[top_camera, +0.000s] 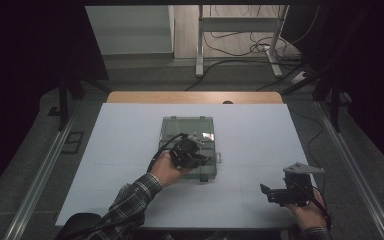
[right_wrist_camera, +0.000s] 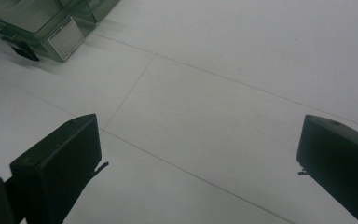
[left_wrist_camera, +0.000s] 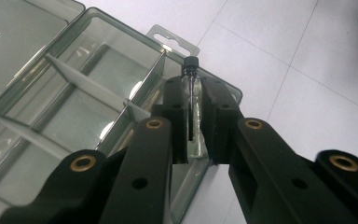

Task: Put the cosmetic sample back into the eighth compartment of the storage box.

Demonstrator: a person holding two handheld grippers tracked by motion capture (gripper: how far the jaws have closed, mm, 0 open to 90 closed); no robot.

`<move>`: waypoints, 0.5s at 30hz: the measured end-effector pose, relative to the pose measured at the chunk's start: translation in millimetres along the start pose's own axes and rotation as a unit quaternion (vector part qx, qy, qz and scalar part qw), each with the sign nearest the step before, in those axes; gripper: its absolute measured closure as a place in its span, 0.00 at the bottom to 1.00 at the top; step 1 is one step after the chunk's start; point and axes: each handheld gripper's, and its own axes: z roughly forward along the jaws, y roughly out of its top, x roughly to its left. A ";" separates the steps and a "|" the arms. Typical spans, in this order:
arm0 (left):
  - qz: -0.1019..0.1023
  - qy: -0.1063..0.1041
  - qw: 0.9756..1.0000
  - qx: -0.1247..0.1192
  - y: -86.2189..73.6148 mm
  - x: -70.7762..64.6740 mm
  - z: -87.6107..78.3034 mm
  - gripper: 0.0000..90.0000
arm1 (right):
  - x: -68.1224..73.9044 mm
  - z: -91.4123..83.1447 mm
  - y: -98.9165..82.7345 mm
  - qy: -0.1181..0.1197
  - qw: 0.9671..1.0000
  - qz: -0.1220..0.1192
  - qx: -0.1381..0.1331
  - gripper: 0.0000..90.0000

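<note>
left gripper view is the one in which the grip is seen closely: the left gripper [left_wrist_camera: 194,119] is clamped on a small clear vial [left_wrist_camera: 194,100] with a black screw cap, the glass being pinched upright between the two black pads, cap end outward. just beyond the vial, the translucent grey compartment box [left_wrist_camera: 98,93] is seen with its lid folded back, white dividers splitting it into cells, and a hang tab at its far edge. the vial is held over the box's near corner, above the rim; whether it touches the box cannot be told.

from the high view, the vial is too small to be made out, but the layout is given: the left gripper [top_camera: 192,154] is held over the box [top_camera: 187,127] at mid table [top_camera: 260,130], and the right gripper [top_camera: 275,192] is kept well apart, near the front right corner.

in the right gripper view, the right jaws are seen wide apart with nothing between them, above bare white table [right_wrist_camera: 223,93], with a corner of the box [right_wrist_camera: 60,28] at upper left.
</note>
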 end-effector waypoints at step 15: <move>-0.007 0.001 1.000 0.001 7.4 -0.6 14.8 0.90 | 0.0 0.4 0.0 0.001 1.000 -0.001 0.002 0.00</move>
